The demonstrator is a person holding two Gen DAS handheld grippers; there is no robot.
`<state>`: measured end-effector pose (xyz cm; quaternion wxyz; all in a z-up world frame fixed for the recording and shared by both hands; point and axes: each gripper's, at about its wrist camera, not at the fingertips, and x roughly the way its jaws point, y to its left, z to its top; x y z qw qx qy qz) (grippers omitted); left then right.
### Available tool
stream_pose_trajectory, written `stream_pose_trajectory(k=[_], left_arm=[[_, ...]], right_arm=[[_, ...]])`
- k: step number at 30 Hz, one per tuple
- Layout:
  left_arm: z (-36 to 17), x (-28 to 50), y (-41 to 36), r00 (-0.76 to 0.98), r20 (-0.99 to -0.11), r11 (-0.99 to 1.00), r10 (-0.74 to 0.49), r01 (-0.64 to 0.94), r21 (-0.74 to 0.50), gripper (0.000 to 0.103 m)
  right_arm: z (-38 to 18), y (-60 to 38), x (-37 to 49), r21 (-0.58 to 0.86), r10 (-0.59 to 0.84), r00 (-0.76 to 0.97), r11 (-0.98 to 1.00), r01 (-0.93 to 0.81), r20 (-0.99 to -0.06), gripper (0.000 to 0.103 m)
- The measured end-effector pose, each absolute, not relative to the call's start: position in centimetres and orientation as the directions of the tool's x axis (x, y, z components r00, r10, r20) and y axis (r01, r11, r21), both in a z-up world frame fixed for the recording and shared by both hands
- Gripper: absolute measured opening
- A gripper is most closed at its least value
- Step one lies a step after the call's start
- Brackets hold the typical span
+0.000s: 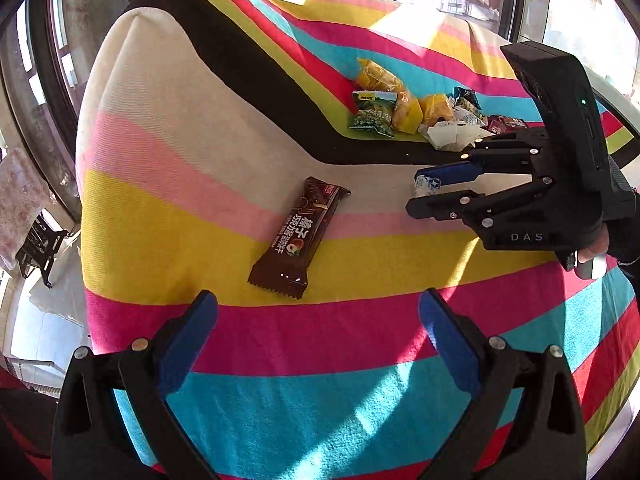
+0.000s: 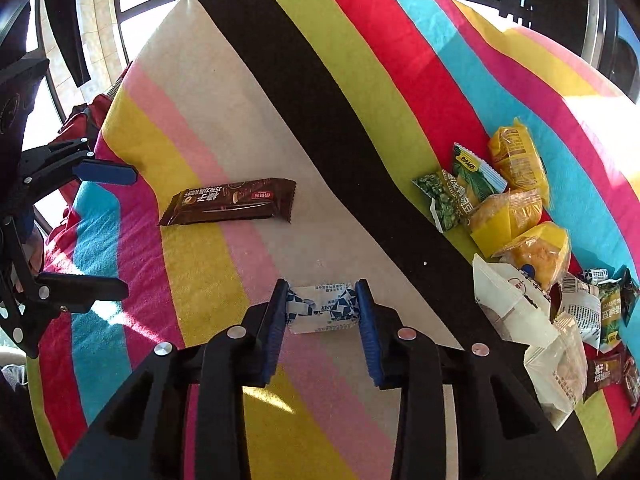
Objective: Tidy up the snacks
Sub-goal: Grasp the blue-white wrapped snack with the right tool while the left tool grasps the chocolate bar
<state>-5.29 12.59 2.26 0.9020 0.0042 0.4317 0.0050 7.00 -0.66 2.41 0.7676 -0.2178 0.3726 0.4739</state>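
1. The right gripper (image 2: 322,306) clamps a small white-and-blue candy (image 2: 323,309) between its blue pads (image 2: 276,320), one pad pressed on each twisted end of the wrapper, low over the white stripe of the striped cloth (image 2: 248,128).
2. The left gripper (image 1: 318,316) hangs with its jaws spread wide and nothing between them, just short of the brown chocolate bar (image 1: 298,236).
3. The bar, flat and glossy with crimped ends, lies alone across the pink and yellow stripes, well apart from the candy.
4. Beyond the black stripe sits the snack pile (image 2: 516,216): crinkly yellow cake packets, green pea bags, white pouches and small dark wrappers, overlapping loosely.
5. The step in hand appears to be picking up the stray candy; the next move likely calls for lifting it clear and carrying it to the pile without letting the slick wrapper slip.
6. The cloth is coarse woven cotton in broad bright stripes, draped over a rounded surface in strong sunlight.
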Motion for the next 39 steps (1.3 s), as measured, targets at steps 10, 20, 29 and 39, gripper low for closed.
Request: stream_pose_trajectory(k=[10,20,29,39], left_arm=[[2.4,0.1,9.8,0.592,-0.802,0.980,0.078,0.102,0.171,0.101],[0.9,0.6,8.8,0.486,-0.840,0.969,-0.244,0.153,-0.193,0.100],[0.2,2.0,9.3,0.502,-0.861,0.996,-0.083,0.026,-0.081,0.100],[1.3,-1.0,4.6,0.576,-0.792,0.971,-0.204,0.221,-0.090,0.023]], right_arm=[[4.2,-8.6,-1.0,0.112,0.625,0.355,0.582,-0.805,-0.695,0.034],[5.5,-14.7,-7.0,0.171,0.610,0.480,0.712,-0.681,-0.630,0.035],[4.9,-17.1,-8.4,0.203,0.575,0.526,0.772,-0.602,-0.627,0.035],[4.8,-16.7,-9.8,0.203,0.564,0.539,0.785,-0.585,-0.626,0.035]])
